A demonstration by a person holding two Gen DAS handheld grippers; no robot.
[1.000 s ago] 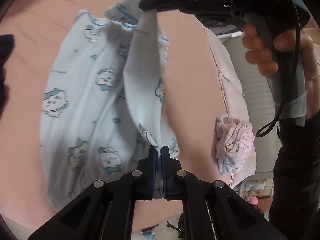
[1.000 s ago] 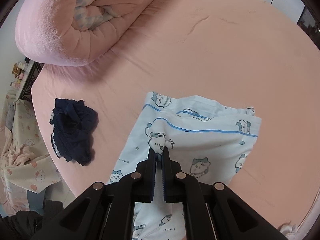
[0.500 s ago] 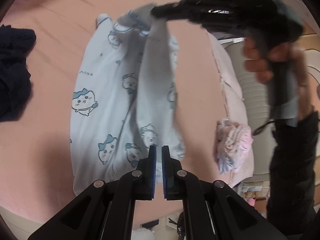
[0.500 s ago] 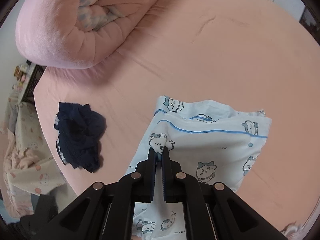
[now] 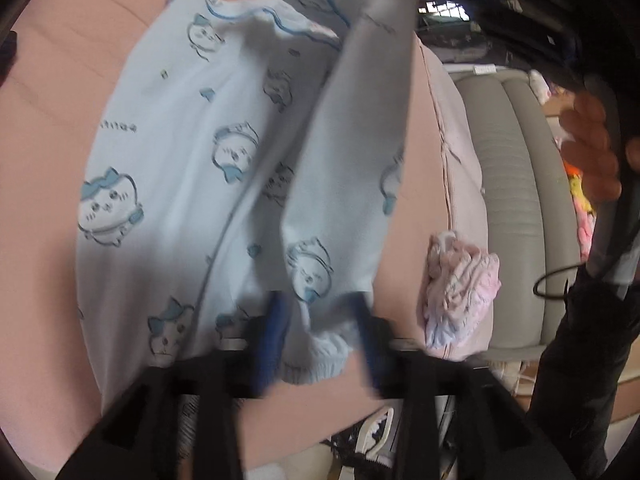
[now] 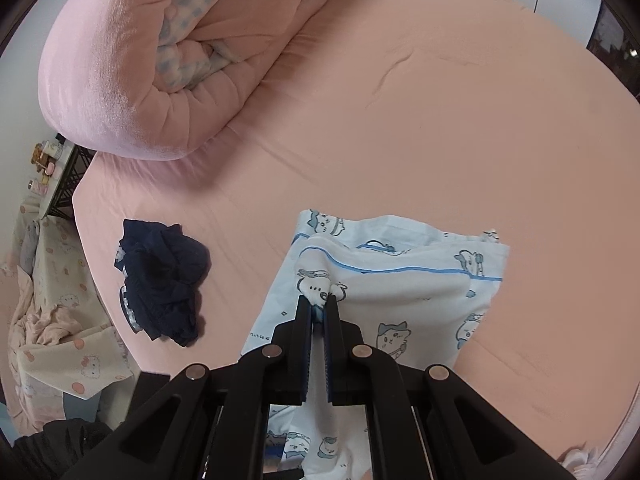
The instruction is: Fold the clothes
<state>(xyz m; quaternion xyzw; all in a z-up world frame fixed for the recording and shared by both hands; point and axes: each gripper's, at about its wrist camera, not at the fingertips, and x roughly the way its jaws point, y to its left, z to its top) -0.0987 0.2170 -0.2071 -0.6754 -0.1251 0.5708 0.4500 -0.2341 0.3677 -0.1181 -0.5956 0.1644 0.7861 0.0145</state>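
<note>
L gripper (image 5: 320, 328) jaws just opened, soft printed pyjama (image 5: 180, 168) cuff between.

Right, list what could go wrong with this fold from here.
1. The left gripper has just been opening, and the ribbed cuff lies loose between its fingers, so the sleeve may flop askew.
2. Only the right gripper holds the cat-print pyjama top; lifting further could drag the fold apart.

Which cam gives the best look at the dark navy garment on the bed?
Right wrist. The navy garment lies whole and sharp there, crumpled on the pink bed sheet, apart from the cat-print garment. In the left wrist view only a dark sliver shows at the left edge, probably the same garment.
</note>
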